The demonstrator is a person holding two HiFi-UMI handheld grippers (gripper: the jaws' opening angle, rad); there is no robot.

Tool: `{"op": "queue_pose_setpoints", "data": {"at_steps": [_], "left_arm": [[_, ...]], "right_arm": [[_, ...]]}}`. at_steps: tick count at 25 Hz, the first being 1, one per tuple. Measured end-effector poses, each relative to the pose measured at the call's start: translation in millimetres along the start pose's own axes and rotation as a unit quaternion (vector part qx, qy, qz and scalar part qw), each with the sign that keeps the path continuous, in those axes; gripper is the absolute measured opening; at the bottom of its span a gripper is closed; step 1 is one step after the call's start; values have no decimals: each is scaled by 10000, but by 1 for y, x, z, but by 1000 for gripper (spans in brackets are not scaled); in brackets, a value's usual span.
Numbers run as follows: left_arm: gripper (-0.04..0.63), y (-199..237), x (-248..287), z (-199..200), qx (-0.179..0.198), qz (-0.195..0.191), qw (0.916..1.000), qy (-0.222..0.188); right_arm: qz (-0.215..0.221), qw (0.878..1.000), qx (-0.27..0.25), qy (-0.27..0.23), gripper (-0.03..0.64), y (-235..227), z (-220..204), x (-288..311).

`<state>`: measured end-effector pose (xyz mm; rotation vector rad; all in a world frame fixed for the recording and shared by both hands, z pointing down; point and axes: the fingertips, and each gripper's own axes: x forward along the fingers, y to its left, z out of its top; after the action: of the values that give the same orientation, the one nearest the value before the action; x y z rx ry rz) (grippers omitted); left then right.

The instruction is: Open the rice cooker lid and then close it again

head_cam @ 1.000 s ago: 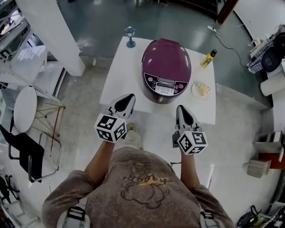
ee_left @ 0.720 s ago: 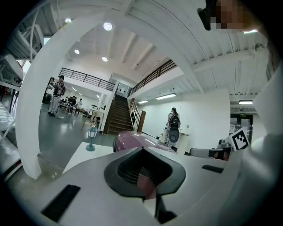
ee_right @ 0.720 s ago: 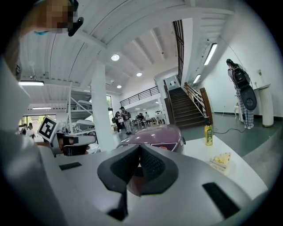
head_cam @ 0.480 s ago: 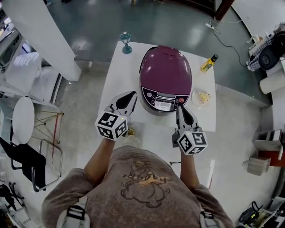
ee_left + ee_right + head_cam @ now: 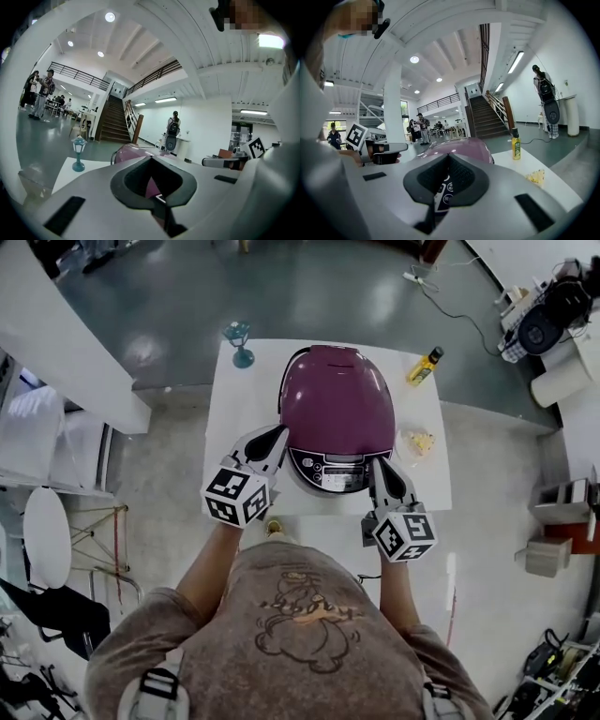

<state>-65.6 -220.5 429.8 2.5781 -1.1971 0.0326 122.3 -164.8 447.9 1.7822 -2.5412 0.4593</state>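
A purple rice cooker (image 5: 337, 404) with its lid down stands in the middle of a small white table (image 5: 225, 427); its control panel (image 5: 326, 471) faces me. My left gripper (image 5: 278, 434) is shut and empty, its tip beside the cooker's front left side. Shut and empty too, my right gripper (image 5: 380, 465) lies with its tip at the panel's right end. In the left gripper view the cooker (image 5: 127, 152) shows just past the shut left gripper (image 5: 151, 157). In the right gripper view the cooker (image 5: 461, 145) and its buttons sit right behind the right gripper (image 5: 448, 155).
A small teal lantern (image 5: 238, 340) stands at the table's far left corner. A yellow bottle (image 5: 423, 366) is at the far right, with a plate of food (image 5: 417, 441) nearer on the right. People stand far off in the hall.
Both grippers have moved forward to the cooker, from over the table's near edge to either side of its front. Both stayed shut.
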Motion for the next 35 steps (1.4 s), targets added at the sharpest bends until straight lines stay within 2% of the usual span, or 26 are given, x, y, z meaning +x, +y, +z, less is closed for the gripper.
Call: {"op": "queue_pose_setpoints", "data": {"at_steps": [7, 12, 28, 35], "left_arm": [[18, 6, 24, 1, 71, -355, 9993, 98], [18, 7, 35, -2, 59, -401, 9990, 165], [18, 8, 47, -19, 145, -25, 9989, 435], [18, 9, 49, -24, 177, 81, 9988, 451]], "right_arm": [[-308, 9994, 99, -78, 2, -6, 0, 5], [-256, 9996, 107, -35, 2, -4, -2, 8], [451, 9986, -82, 280, 2, -4, -7, 21], [585, 9973, -257, 374, 3, -2, -11, 21]]}}
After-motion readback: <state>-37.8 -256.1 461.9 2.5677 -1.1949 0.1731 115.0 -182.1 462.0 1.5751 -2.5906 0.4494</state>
